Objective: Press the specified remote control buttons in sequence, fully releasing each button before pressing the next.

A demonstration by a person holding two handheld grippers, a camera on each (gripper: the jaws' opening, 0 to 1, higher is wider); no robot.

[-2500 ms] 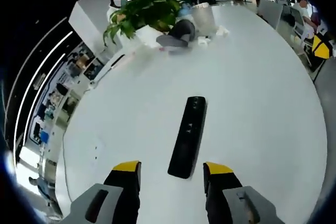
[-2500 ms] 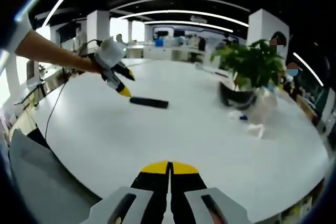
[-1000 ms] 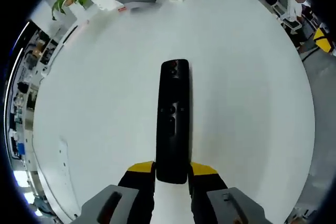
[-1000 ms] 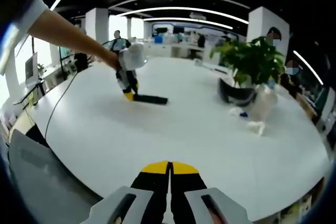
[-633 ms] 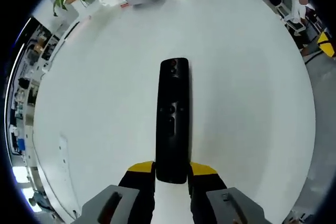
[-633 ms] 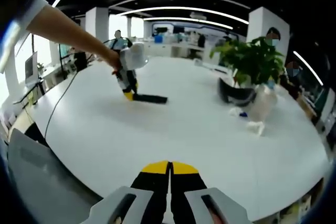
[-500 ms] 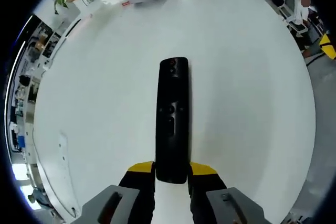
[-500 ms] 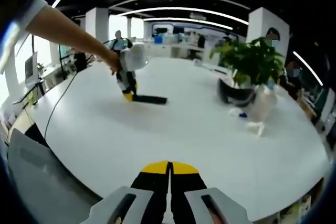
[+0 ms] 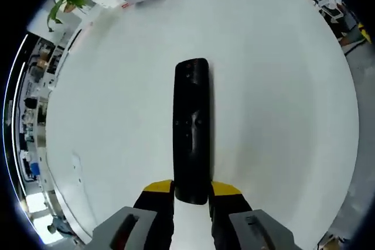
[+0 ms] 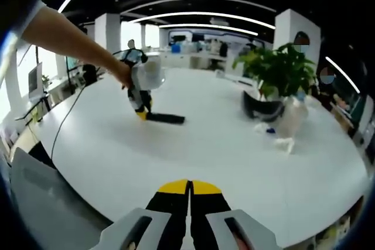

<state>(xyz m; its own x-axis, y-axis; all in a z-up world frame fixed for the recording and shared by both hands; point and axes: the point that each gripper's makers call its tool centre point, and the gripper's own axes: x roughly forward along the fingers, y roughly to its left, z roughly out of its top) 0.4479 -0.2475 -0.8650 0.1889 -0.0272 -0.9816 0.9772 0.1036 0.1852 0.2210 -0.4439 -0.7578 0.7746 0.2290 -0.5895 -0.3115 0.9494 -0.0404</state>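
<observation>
A long black remote control (image 9: 191, 130) lies on the white table (image 9: 281, 103), buttons up, running straight away from my left gripper (image 9: 192, 190). The left gripper's yellow-tipped jaws are shut on the remote's near end. In the right gripper view the same remote (image 10: 166, 118) shows far off on the table, with the left gripper (image 10: 141, 113) clamped on its left end and a person's arm (image 10: 70, 42) behind it. My right gripper (image 10: 189, 187) hangs over the table's near part, its jaws pressed together with nothing between them.
A potted green plant (image 10: 274, 73) in a dark pot (image 10: 262, 108) stands at the table's far right, with crumpled white paper (image 10: 285, 142) and a clear bag (image 10: 296, 113) beside it. A grey chair back (image 10: 41, 194) rises at lower left. A cable (image 10: 65, 115) trails off the table's left edge.
The left gripper view has tilted a little, so the plant slid toward the top edge. The left gripper stays shut on the remote. The right gripper has not moved.
</observation>
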